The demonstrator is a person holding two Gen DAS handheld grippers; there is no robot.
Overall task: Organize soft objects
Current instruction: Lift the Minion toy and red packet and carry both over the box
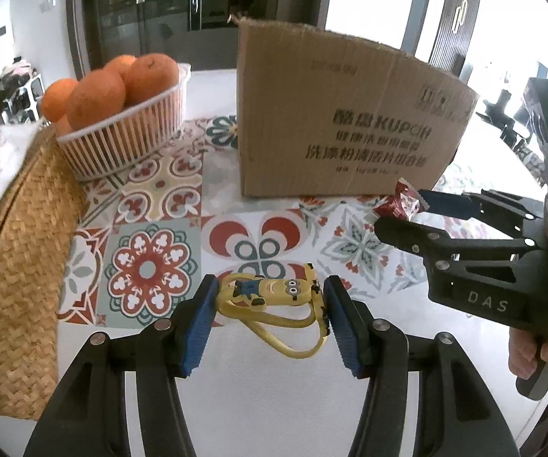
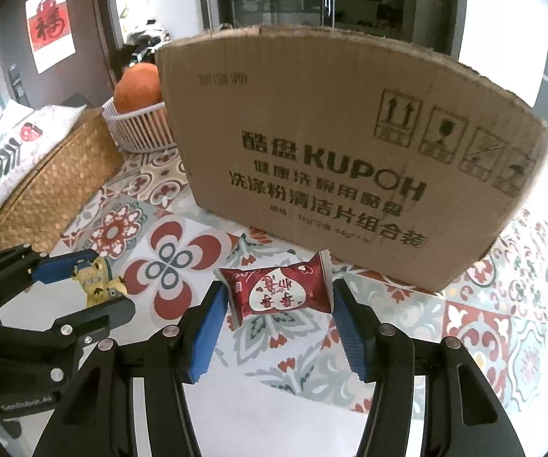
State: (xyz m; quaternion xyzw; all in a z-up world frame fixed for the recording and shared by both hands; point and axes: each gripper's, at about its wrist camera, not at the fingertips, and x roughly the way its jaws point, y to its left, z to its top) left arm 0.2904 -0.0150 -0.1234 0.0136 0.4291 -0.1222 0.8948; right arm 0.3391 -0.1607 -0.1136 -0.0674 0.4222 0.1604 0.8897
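Straddling the yellow minion toy (image 1: 274, 297), the left gripper (image 1: 268, 314) has its blue pads (image 1: 198, 327) spread apart on either side, and the toy with its looped yellow strap lies flat on the tablecloth (image 1: 152, 205) between them. The right pad looks like it's touching the toy's edge, the left one is just beside it, so the jaws are released, not clamped.

Same deal on the other side: the right gripper (image 2: 279, 323) sits wide open around a dark red snack packet (image 2: 277, 293) with a white heart on it. The packet rests on the cloth between the blue pads (image 2: 205, 335), looks very close to both, can't tell if it's actually touching either.

From the left wrist view the right gripper shows up at the right edge with the person's hand (image 1: 532, 354) on its handle.

Right behind the packet stands a big cardboard box (image 2: 350, 144) printed KUPOH, upright on the patterned cloth. Left of the box is a white slatted basket (image 1: 129, 137) piled with oranges (image 1: 99, 95), and closer in on the left a woven straw basket (image 1: 19, 266) holding a printed cushion (image 2: 11, 152).
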